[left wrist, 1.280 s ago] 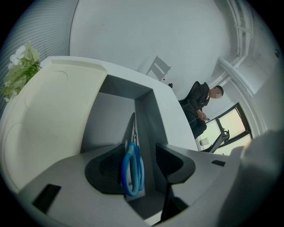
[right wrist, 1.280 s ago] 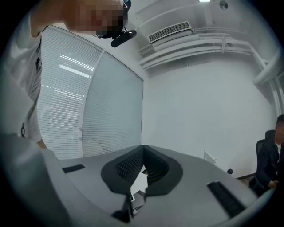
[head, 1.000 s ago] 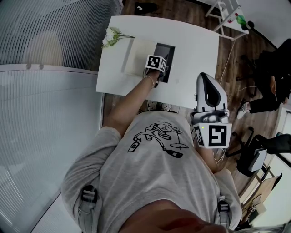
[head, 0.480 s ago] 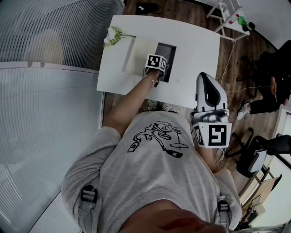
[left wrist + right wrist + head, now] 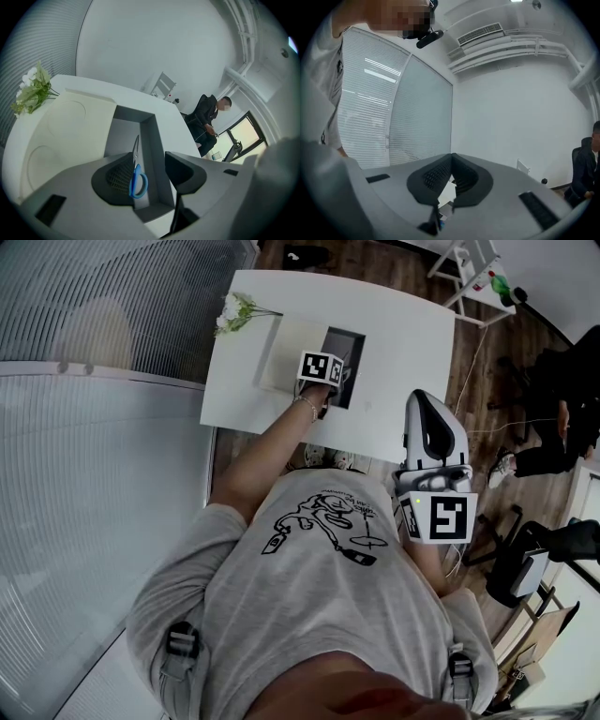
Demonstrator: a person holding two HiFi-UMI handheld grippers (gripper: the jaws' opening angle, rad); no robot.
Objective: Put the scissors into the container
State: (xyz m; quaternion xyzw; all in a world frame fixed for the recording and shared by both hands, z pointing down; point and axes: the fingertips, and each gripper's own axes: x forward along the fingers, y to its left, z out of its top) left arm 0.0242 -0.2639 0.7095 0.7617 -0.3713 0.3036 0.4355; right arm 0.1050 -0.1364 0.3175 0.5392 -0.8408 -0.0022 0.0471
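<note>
Lying scissors [image 5: 137, 174]: blades are pointing away from left gripper [image 5: 150, 172], along container [image 5: 123, 136].
Left jaws: standing apart.
Right gripper [image 5: 451, 161]: jaws are pressing together.

Left gripper [image 5: 149, 161] outstretched, jaws apart; right gripper [image 5: 450, 168] by torso [image 5: 319, 568], jaws together.

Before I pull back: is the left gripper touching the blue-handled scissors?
Cannot tell. The left gripper view shows the left gripper open, the blue-handled scissors lying right along one finger's edge; neither gap nor contact is plain.

One scissors [image 5: 137, 176], one container [image 5: 155, 140], one flower bunch [image 5: 33, 91], two claws [image 5: 152, 173] [image 5: 450, 180].
</note>
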